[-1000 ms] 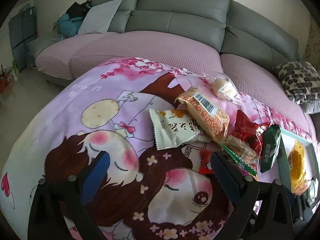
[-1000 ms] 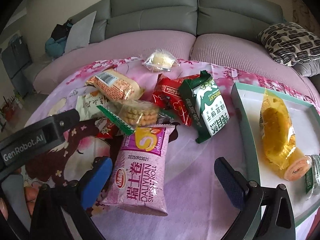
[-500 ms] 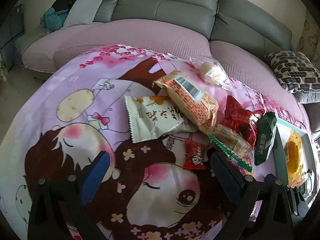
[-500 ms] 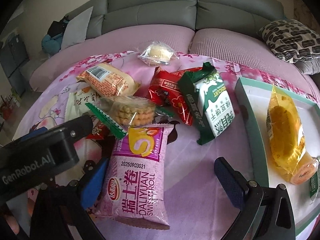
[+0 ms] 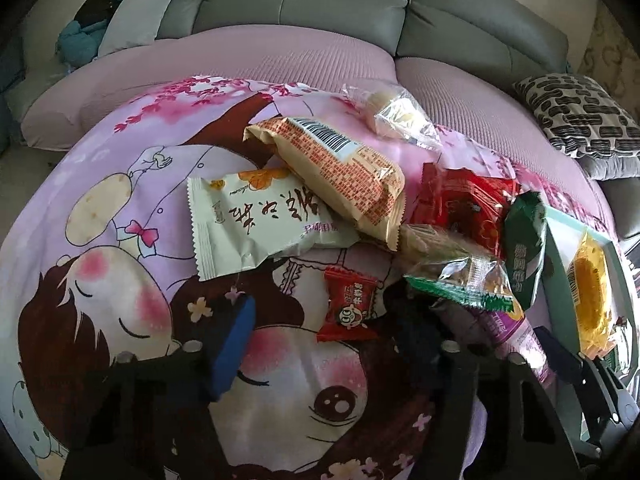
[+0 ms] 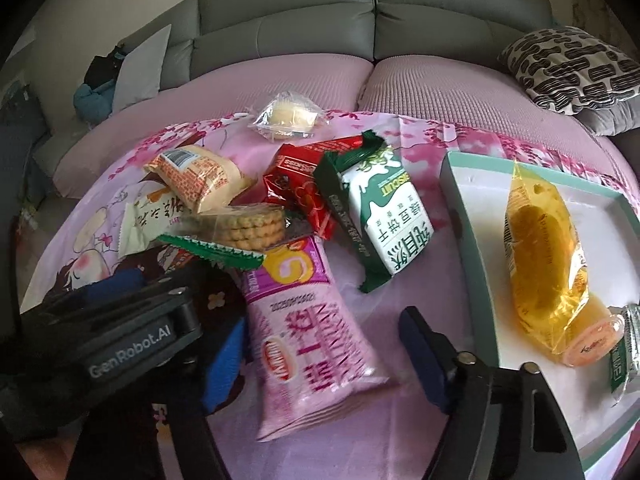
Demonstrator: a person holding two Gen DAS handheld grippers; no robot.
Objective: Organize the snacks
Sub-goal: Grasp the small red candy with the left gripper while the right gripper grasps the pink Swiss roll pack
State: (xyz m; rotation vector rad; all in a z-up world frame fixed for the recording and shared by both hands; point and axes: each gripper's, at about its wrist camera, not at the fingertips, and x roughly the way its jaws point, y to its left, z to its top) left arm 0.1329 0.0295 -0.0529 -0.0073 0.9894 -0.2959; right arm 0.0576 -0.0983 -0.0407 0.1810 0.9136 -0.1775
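Observation:
Snack packs lie in a heap on a pink cartoon cloth. My left gripper (image 5: 332, 340) is open, its fingers on either side of a small red candy pack (image 5: 349, 306). My right gripper (image 6: 324, 356) is open around the lower end of a pink Swiss roll pack (image 6: 316, 332). A clear biscuit pack (image 6: 236, 226), a green-white biscuit pack (image 6: 380, 220), a red pack (image 6: 304, 180), an orange pack (image 5: 340, 168) and a pale green pack (image 5: 256, 224) lie beyond. A teal-rimmed tray (image 6: 460, 216) at right holds a yellow cake pack (image 6: 540, 256).
A clear-wrapped pastry (image 6: 286, 118) lies at the cloth's far edge. A grey sofa with a pink cover (image 6: 320, 76) curves behind. A patterned cushion (image 6: 568, 68) sits at right. The left gripper body (image 6: 120, 340) shows close beside the right one.
Both grippers moved forward and down toward the heap. The left one now straddles the red candy pack; the right one now has the pink roll pack between its fingers.

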